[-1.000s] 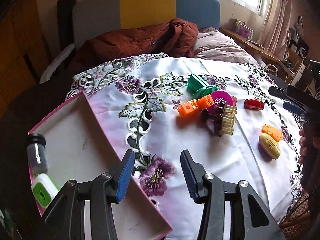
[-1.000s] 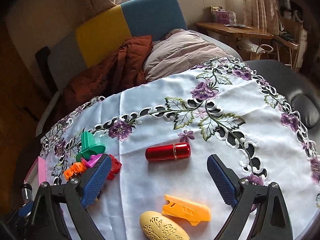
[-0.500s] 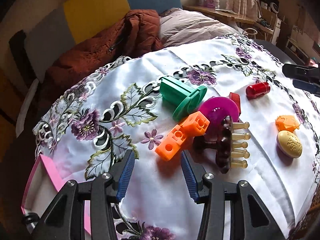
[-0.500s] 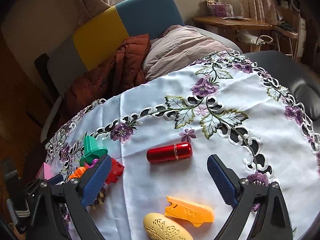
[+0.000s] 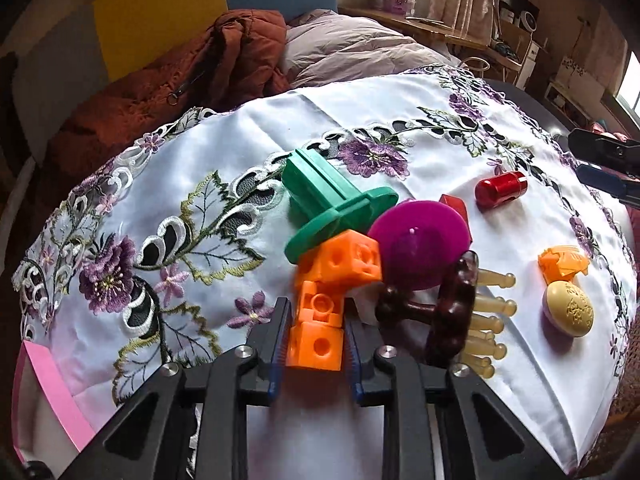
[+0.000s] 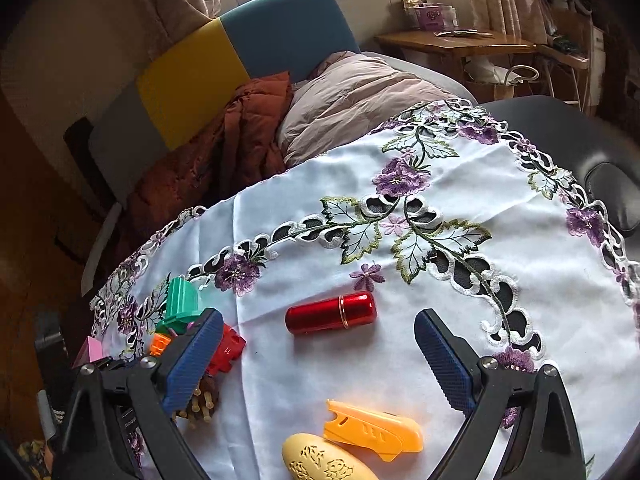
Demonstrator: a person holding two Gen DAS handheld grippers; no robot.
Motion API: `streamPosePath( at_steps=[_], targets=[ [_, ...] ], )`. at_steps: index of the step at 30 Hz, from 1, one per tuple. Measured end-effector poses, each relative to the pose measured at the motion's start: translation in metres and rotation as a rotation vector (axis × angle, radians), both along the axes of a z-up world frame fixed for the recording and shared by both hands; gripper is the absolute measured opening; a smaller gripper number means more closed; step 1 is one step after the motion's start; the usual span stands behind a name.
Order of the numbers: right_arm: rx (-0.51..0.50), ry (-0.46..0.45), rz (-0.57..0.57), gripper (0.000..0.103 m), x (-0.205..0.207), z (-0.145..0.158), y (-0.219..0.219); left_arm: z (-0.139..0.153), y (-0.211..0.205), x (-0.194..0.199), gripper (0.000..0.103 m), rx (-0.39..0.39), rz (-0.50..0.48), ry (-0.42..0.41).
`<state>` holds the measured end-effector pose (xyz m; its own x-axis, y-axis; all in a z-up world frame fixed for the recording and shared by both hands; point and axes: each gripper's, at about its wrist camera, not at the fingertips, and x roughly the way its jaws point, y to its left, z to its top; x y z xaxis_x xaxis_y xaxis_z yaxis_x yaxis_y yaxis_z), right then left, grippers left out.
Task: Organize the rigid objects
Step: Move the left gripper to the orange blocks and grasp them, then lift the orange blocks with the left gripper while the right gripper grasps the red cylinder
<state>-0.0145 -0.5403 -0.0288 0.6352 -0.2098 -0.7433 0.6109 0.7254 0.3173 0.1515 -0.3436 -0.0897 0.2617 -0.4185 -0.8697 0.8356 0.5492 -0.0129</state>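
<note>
The left gripper point(image 5: 316, 344) has come a long way in a moment. A second ago its jaws stood wide over the edge of the pink cardboard box point(image 5: 52, 392), with nothing between them. Now they are closing on the string of orange plastic snap cubes point(image 5: 320, 320), and the blue pads touch the sides of the nearest cube. The rest of the string reaches forward from the jaws, and its far end is tucked under the green plastic spool point(image 5: 332, 204). So this looks like the start of a pick-up, and the box just to the left of the jaws is likely where the cubes should go.

The right gripper point(image 6: 316, 360) has hardly moved. Its jaws are spread wide and hold nothing. The shiny red metal tube point(image 6: 331, 313) lies a little ahead of them on the white flowery cloth point(image 6: 460, 320) over the desk. The orange plastic clip point(image 6: 376, 430) and the cream carved oval case point(image 6: 320, 460) lie closer in, between the two arms.

Some things are hard to see. Most of the box is cut off at the edge. The purple plastic disc point(image 5: 420, 240) covers most of a small red plastic block point(image 5: 454, 205). The brown wooden brush with pale pegs point(image 5: 452, 312) sits just right of the left jaws, and its lower part is hidden behind the arm. The far end of the cubes could catch on the spool
</note>
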Motion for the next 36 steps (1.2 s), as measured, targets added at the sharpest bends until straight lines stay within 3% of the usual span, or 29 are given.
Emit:
streamPosePath(
  at_steps=[10,19,22,27,36],
  targets=[
    [0.009,-0.024,-0.097,0.097,-0.015,0.003,-0.018,0.006,0.043,-0.04,0.02,-0.059,0.152,0.065],
    [0.138,-0.057,-0.211,0.097,-0.034,-0.009,-0.046,0.008,0.073,-0.103,0.02,-0.148,0.177,0.086],
    [0.156,-0.044,-0.195,0.096,-0.031,-0.013,-0.045,-0.002,0.075,-0.119,0.02,-0.147,0.173,0.056],
    [0.126,-0.002,-0.131,0.096,-0.02,-0.016,-0.035,-0.003,0.077,-0.12,0.019,-0.162,0.177,0.077],
    [-0.004,0.159,0.06,0.094,0.019,-0.025,-0.007,-0.004,0.08,-0.119,0.02,-0.176,0.192,0.09]
  ],
)
